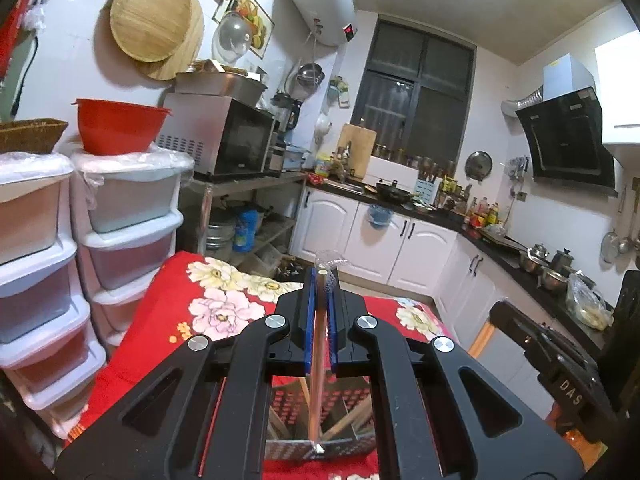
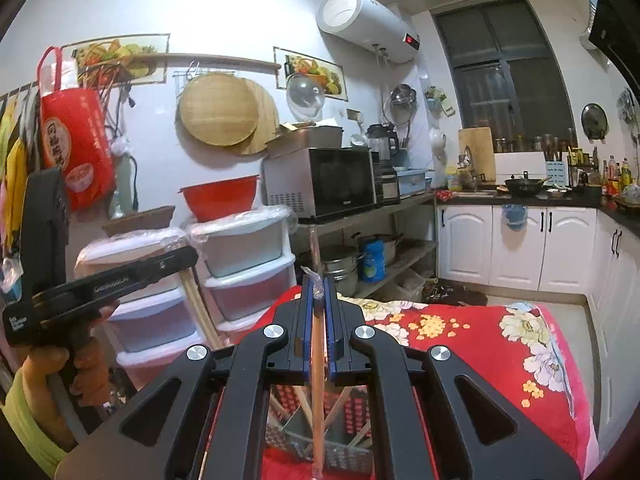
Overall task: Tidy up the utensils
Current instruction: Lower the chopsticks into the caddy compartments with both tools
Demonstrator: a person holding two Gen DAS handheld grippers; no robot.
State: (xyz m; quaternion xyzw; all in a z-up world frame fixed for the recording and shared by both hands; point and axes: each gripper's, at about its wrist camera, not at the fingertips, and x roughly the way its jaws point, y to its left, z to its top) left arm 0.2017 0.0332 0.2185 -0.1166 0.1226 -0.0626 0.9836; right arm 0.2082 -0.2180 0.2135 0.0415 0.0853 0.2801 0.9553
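Note:
My left gripper (image 1: 321,280) is shut on a plastic-wrapped wooden chopstick (image 1: 317,380) that runs down between the blue pads to a perforated metal utensil holder (image 1: 352,404) below, with other chopsticks in it. My right gripper (image 2: 318,288) is shut on another wrapped chopstick (image 2: 317,380), whose lower end hangs over the same holder (image 2: 352,412). The holder stands on a table with a red flowered cloth (image 1: 224,304). The right gripper's body (image 1: 560,360) shows at the right of the left wrist view; the left gripper's body (image 2: 100,284) shows at the left of the right wrist view.
White plastic drawer units (image 1: 132,216) with a red bowl (image 1: 118,128) stand left of the table. A microwave (image 1: 228,140) sits on a metal shelf behind. White cabinets (image 1: 400,240) and a cluttered black counter (image 1: 500,240) run along the back and right.

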